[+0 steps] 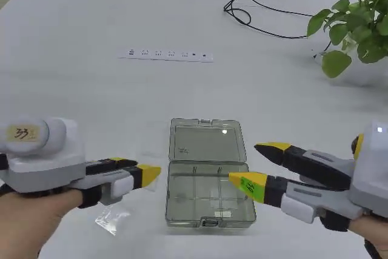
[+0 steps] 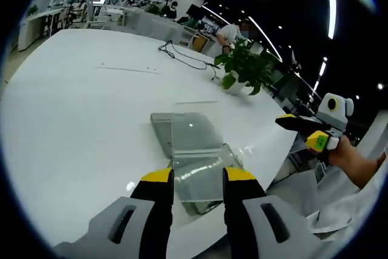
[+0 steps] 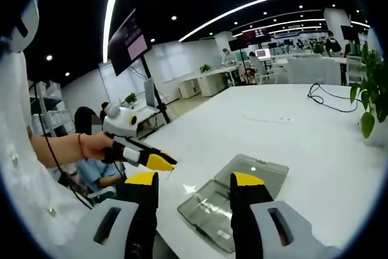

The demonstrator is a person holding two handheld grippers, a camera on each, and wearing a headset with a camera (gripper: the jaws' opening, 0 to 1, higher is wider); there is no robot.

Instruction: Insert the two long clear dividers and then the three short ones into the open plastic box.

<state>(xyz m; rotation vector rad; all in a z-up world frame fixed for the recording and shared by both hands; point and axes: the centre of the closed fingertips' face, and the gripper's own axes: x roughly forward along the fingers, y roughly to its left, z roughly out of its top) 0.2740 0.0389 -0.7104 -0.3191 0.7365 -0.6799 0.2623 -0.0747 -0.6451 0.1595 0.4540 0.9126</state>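
Centrally on white table: open plastic box, lid lying flat behind base. Base shows faint crossing partition lines; how many dividers are seated, cannot tell. Left gripper jaws part-closed on upright clear divider, sheet spanning gap, held short of box's left side. Right gripper jaws spread wide, nothing between, lower tip over box's right rim. Crumpled clear bag left of box
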